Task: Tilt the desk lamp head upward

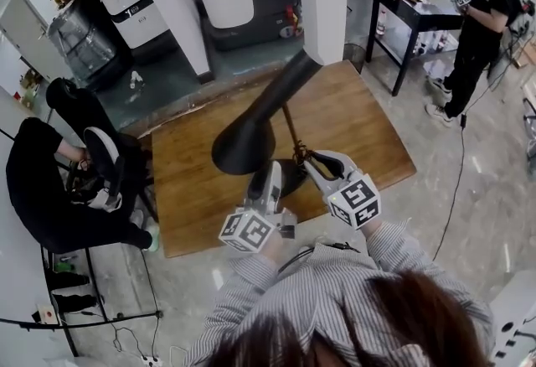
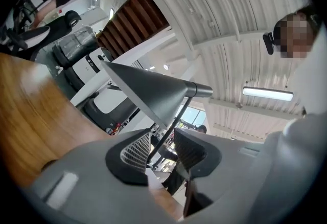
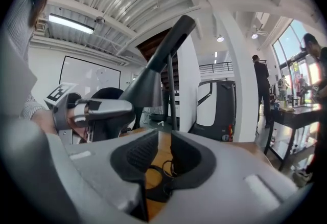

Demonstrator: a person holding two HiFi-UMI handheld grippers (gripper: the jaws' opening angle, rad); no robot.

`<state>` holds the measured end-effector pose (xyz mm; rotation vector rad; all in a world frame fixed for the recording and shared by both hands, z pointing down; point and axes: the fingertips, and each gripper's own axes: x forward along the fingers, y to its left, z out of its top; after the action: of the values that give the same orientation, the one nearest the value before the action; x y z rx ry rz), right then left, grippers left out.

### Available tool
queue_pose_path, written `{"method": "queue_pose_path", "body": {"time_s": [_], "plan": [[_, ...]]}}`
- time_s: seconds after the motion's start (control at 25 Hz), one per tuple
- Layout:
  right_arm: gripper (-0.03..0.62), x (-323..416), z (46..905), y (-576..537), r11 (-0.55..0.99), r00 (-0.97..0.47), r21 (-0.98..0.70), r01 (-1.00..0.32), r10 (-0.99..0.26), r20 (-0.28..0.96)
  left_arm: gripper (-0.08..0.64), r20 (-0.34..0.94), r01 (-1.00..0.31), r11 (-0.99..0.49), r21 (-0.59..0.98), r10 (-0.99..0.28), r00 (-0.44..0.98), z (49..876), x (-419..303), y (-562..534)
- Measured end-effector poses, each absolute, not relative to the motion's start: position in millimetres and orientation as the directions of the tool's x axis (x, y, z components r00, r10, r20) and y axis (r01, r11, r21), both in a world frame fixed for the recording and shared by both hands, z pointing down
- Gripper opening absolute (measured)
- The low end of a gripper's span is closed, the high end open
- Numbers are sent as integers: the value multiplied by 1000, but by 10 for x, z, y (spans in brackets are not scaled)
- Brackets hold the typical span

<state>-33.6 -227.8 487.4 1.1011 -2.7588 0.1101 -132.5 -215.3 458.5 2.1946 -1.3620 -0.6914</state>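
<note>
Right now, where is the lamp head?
In the head view, the lamp head hangs above the table at centre, just ahead of the left gripper.

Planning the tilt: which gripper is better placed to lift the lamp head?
Left. The left gripper, jaws open, sits close under the lamp head; the right gripper is lower, beside the stem.

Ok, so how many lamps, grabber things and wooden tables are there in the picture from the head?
Lamps: 1, the desk lamp
Grippers: 2, the left gripper and the right gripper
Wooden tables: 1, the wooden table
Total: 4
</note>
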Motion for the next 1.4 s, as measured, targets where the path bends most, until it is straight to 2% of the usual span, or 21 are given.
{"method": "queue_pose_path", "body": {"time_s": [0.24, 0.52, 0.88, 1.4], "plan": [[75, -448, 5049, -2576, 741, -715, 22, -672, -656, 244, 133, -216, -654, -397, 644, -915, 342, 4538, -1338, -2242], [75, -543, 5090, -2798, 731, -702, 55, -680, -671, 236, 130, -240, -652, -404, 641, -913, 329, 4529, -1344, -2292], [51, -638, 5111, -2828, 749, -722, 82, -657, -657, 214, 43, -245, -683, -411, 603, -911, 332, 4436, -1269, -2236], [48, -646, 5128, -2831, 768, -742, 77, -636, -636, 212, 35, -248, -720, -402, 566, -916, 317, 4411, -1277, -2228]]}}
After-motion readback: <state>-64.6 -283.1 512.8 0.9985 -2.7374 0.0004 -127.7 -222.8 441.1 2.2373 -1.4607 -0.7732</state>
